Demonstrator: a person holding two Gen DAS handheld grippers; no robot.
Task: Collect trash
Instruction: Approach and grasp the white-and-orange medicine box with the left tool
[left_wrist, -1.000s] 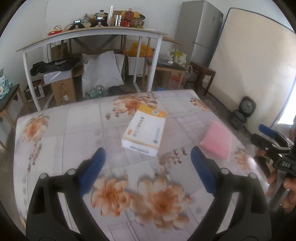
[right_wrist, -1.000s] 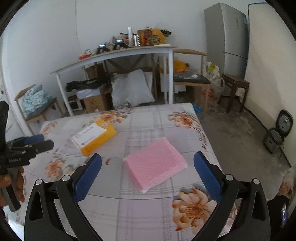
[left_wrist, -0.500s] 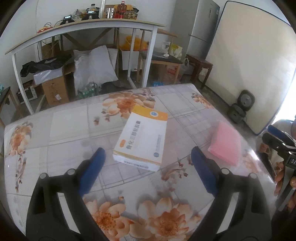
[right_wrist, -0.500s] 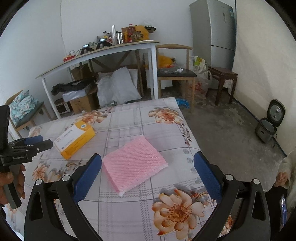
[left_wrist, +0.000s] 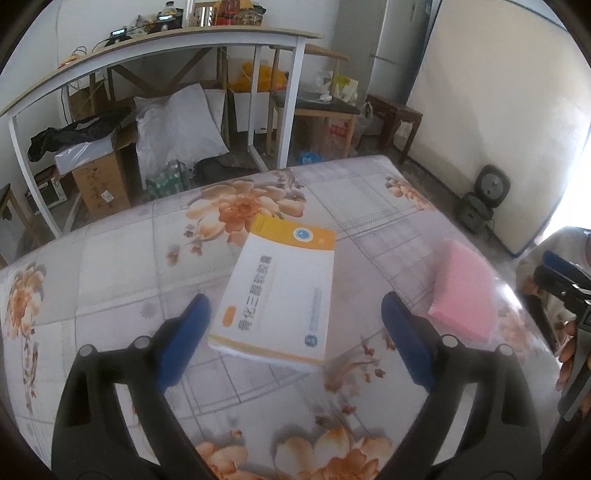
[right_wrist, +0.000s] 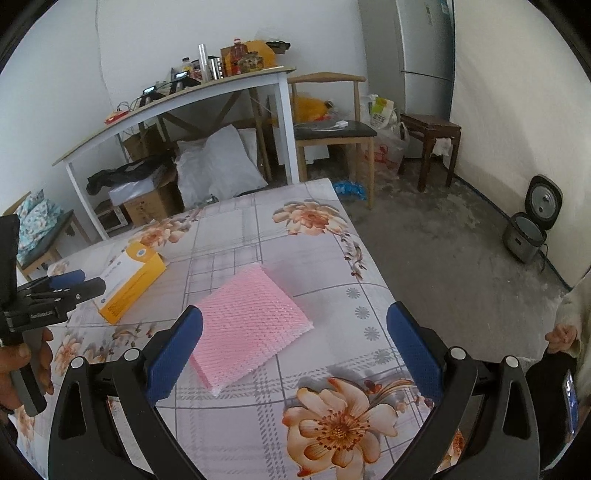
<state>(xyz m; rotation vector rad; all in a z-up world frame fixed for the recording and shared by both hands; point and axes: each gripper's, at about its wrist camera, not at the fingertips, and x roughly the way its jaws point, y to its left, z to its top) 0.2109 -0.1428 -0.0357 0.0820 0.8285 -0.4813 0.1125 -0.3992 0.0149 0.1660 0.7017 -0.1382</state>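
Left tongs (left_wrist: 291, 325): wide open, empty, set astride the near end of the box, likely to close on its narrow sides.
Right tongs (right_wrist: 295, 347): wide open, empty, lined up over the pink pad.
Box (left_wrist: 277, 295): flat, mid desk (left_wrist: 110, 258).
Pink pad (right_wrist: 247, 314): flat, near right edge.

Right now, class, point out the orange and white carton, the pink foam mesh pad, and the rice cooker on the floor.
orange and white carton (left_wrist: 279, 291): left wrist view, middle of its white top face.
pink foam mesh pad (right_wrist: 249, 321): right wrist view, centre of its top.
rice cooker (right_wrist: 524, 238): right wrist view, its pot body.
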